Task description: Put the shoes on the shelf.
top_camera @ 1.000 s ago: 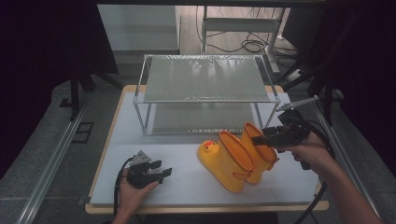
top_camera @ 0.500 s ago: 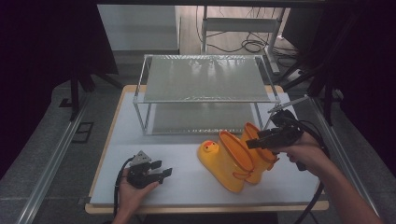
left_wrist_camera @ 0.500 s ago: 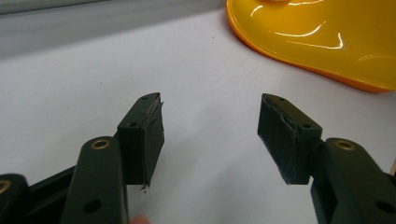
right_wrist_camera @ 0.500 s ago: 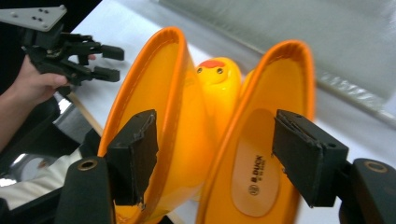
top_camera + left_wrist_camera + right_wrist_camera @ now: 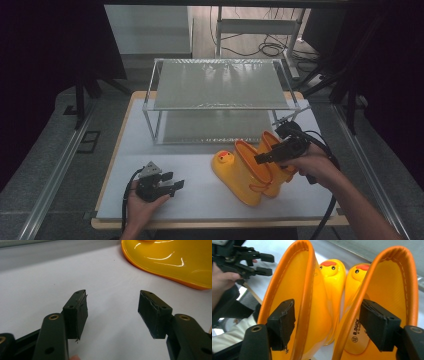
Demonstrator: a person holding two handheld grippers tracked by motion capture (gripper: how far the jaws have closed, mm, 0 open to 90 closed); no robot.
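Our right gripper point(image 5: 327, 325) has dipped into the tops of a pair of yellow duck boots point(image 5: 252, 170), its jaws spread, one pad point(image 5: 283, 323) inside the left boot's shaft and the other point(image 5: 378, 323) inside the right boot's, so that the two inner walls stand between them. A second ago, in the high view, the same gripper point(image 5: 272, 152) hovered a little farther back, over the far boot's rim; since then it has slid forward and down to the collars. Nothing is pinched yet. We judge that closing now would clamp both boots together by their touching walls, which would let the pair be lifted as one.

The boots stand upright side by side on the white table point(image 5: 150, 150), near its front right, their duck-faced toes pointing toward the wire shelf rack point(image 5: 220, 85) just behind them.

Our left gripper point(image 5: 167, 185) has not moved: it rests low at the front left of the table, jaws wide apart around nothing, well apart from the boots, with one glossy yellow boot side point(image 5: 170, 260) ahead of it in the left gripper view.
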